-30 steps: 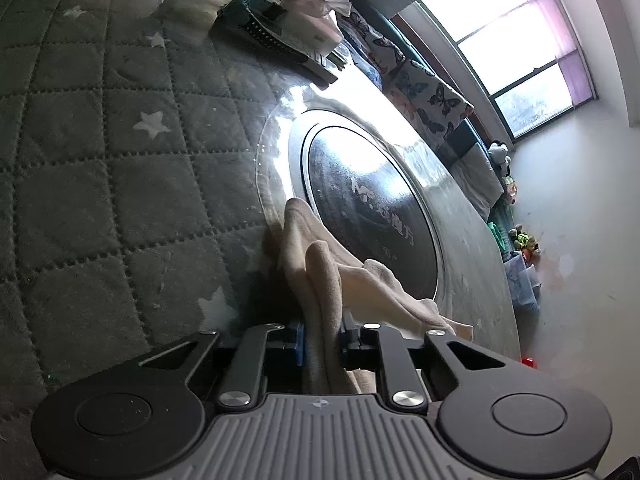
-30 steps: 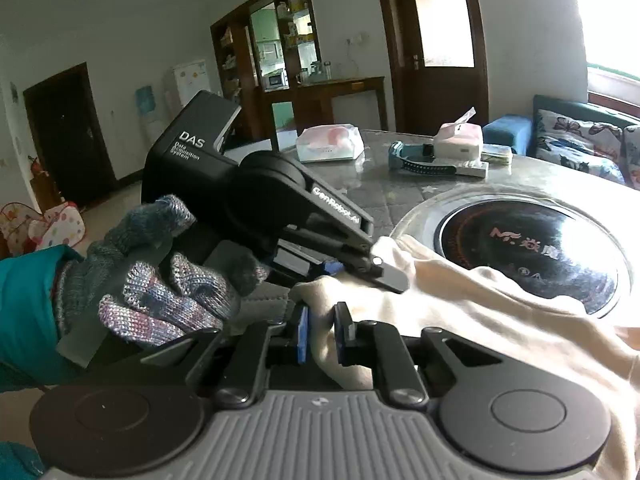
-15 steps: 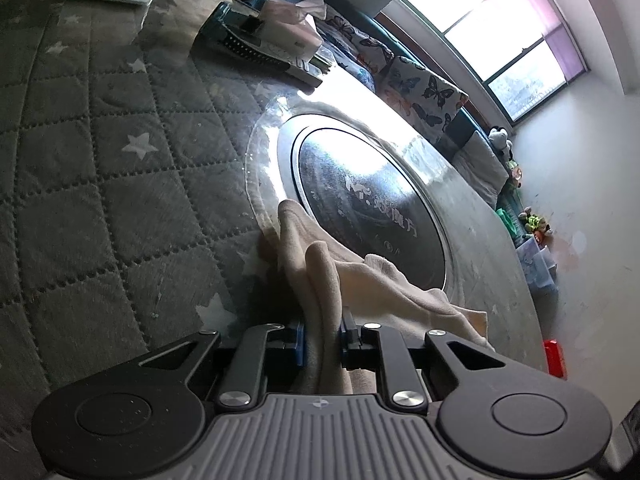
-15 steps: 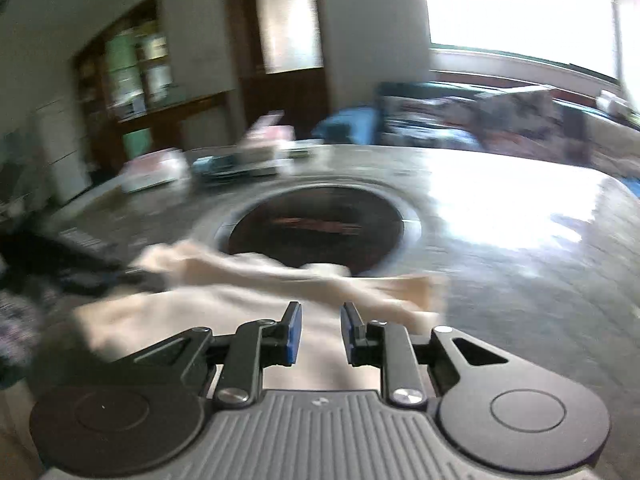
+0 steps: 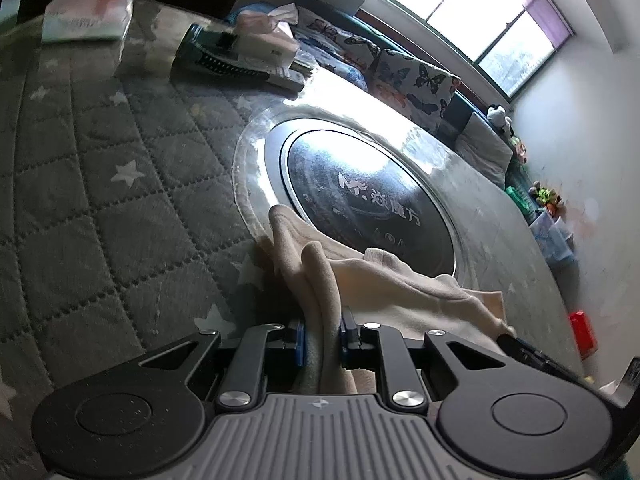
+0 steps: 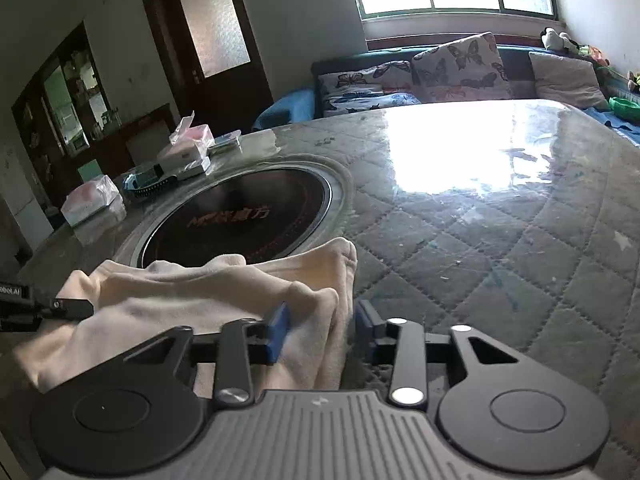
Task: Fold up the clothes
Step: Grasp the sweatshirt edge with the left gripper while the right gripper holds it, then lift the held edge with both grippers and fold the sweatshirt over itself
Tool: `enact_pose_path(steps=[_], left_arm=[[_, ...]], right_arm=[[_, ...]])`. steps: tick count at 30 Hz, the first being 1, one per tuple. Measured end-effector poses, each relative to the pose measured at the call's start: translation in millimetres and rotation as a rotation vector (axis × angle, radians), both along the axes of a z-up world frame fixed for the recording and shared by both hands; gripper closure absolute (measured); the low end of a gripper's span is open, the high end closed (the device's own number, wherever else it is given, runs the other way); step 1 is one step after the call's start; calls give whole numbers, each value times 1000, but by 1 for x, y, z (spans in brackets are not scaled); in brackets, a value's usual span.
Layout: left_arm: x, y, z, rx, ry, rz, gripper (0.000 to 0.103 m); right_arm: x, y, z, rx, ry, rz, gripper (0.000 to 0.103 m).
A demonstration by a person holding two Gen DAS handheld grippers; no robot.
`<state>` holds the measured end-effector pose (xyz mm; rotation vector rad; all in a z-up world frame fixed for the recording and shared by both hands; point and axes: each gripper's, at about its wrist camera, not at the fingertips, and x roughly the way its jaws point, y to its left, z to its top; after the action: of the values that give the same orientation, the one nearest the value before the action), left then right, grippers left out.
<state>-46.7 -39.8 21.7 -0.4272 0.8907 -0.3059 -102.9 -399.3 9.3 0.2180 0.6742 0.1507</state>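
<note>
Between the left claw (image 5: 322, 336) pads, a bunched fold of the cream garment (image 5: 400, 284) is clenched; it drapes ahead across the quilted worktop (image 5: 100, 200). Soft, light and limp, it likely wants edge grips. Right claw (image 6: 320, 330) is closing around a fold, pads not yet pressing.
</note>
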Motion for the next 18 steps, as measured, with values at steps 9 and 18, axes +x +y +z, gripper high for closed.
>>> enact_pose_path(steps=[9,18], left_arm=[[-6,-18,21,90,-91,-49,89],[5,-71,44,106,-154,-152,89]], right_arm=[[-15,0,21,53,-66,-9,93],[-38,-21,59,-28,-155,-43,94]])
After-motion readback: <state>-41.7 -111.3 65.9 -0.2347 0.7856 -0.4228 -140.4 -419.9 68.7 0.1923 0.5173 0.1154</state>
